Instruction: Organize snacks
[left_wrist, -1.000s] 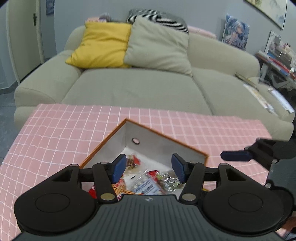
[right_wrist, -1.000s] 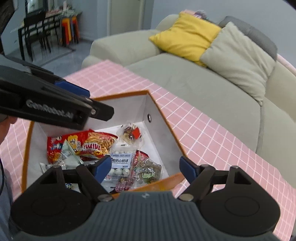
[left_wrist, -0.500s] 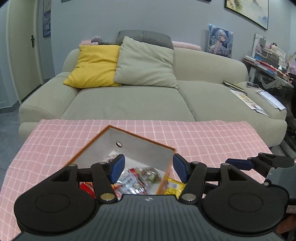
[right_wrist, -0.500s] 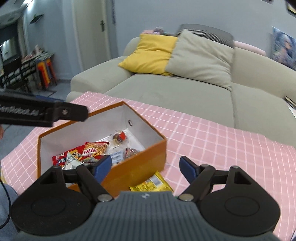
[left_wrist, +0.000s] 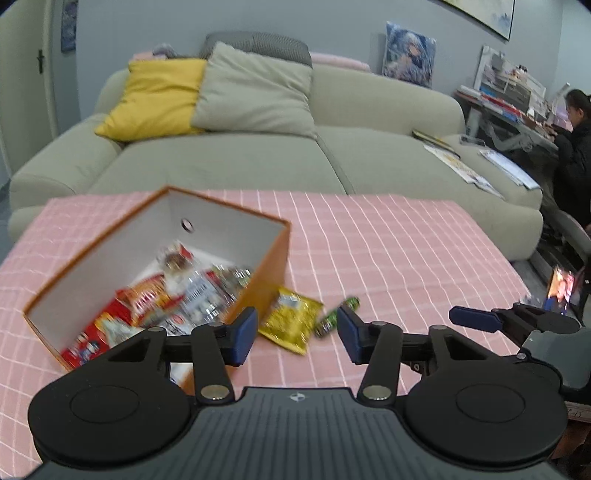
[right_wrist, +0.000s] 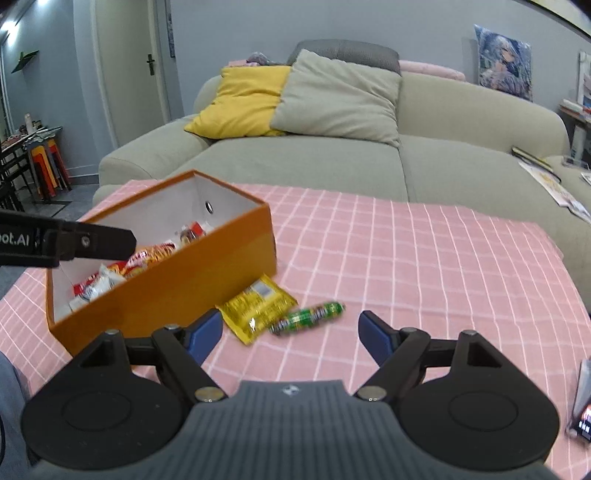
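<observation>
a grey-green sofa (right_wrist: 332, 162) fills the far side of the room, with a yellow cushion (right_wrist: 243, 101) and a grey cushion (right_wrist: 338, 99) leaning on its back. in front of it a pink checked tablecloth (right_wrist: 424, 266) covers the table. on the left part of the cloth sits an orange box (right_wrist: 177, 280) with white inner walls, open at the top, holding a heap of snack packets (left_wrist: 173, 295) in red, orange and clear wrappers. a yellow snack bag (right_wrist: 256, 308) lies flat on the cloth, touching the near right corner of the box. just to its right lies a small green candy tube (right_wrist: 308, 317), on its side. the left gripper (left_wrist: 297, 332) is spread wide and holds nothing, above the near edge of the box and the yellow bag. the right gripper (right_wrist: 291, 334) is also spread wide and empty, near the tube and bag, touching neither.
</observation>
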